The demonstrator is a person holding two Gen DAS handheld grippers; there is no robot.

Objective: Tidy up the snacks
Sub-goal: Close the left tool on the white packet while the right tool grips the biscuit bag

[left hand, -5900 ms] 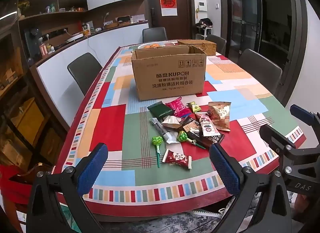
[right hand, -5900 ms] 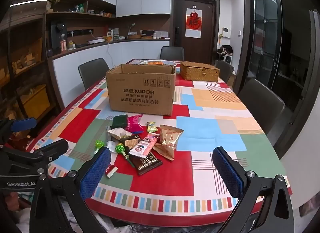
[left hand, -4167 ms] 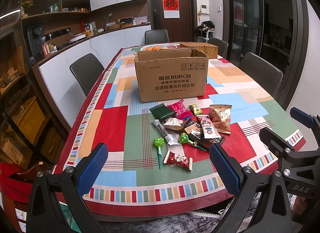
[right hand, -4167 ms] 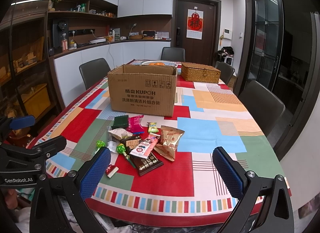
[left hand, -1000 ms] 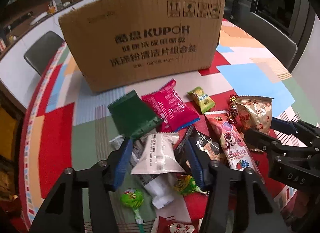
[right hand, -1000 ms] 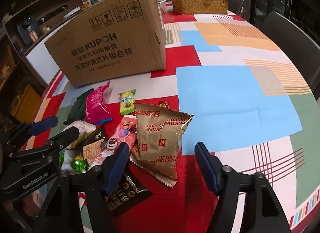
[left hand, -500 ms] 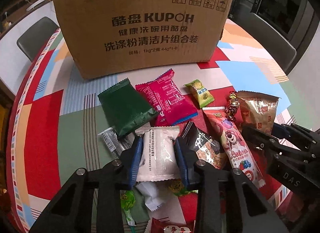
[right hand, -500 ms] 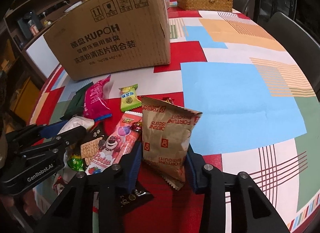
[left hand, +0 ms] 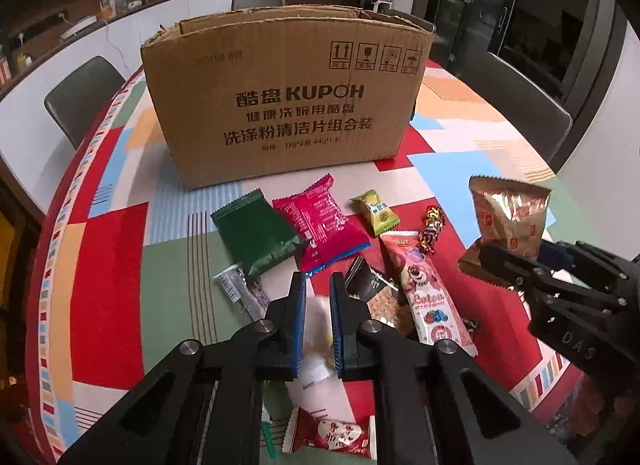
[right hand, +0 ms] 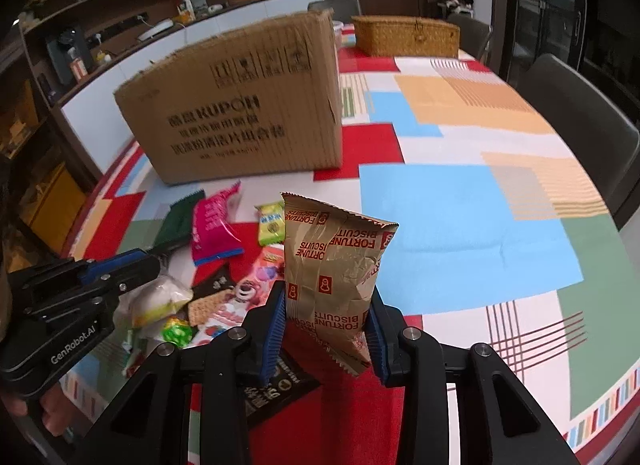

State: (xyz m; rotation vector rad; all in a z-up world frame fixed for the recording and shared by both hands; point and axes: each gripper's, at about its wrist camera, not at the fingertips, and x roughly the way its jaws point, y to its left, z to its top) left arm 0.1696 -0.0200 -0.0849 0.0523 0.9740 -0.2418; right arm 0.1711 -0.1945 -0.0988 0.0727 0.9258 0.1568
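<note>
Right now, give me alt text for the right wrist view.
The right tool grips a tan Fortune Biscuits bag, lifted upright before a cardboard box. Loose snacks lie on the colourful tablecloth; at left, the left tool pinches a white packet.

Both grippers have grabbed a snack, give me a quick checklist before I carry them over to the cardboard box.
1. Right gripper shut on the fortune biscuits bag: ok, pads press both sides.
2. Bag lifted off the tablecloth: ok, it hangs above the cloth in the left wrist view.
3. Left gripper shut on the white packet: ok, pads squeeze it.
4. White packet free of the pile: cannot tell, the fingers hide its lower edge.
5. Cardboard box open on top: ok, flaps stand up.
6. Room inside the box: cannot tell, its inside is not visible.
</note>
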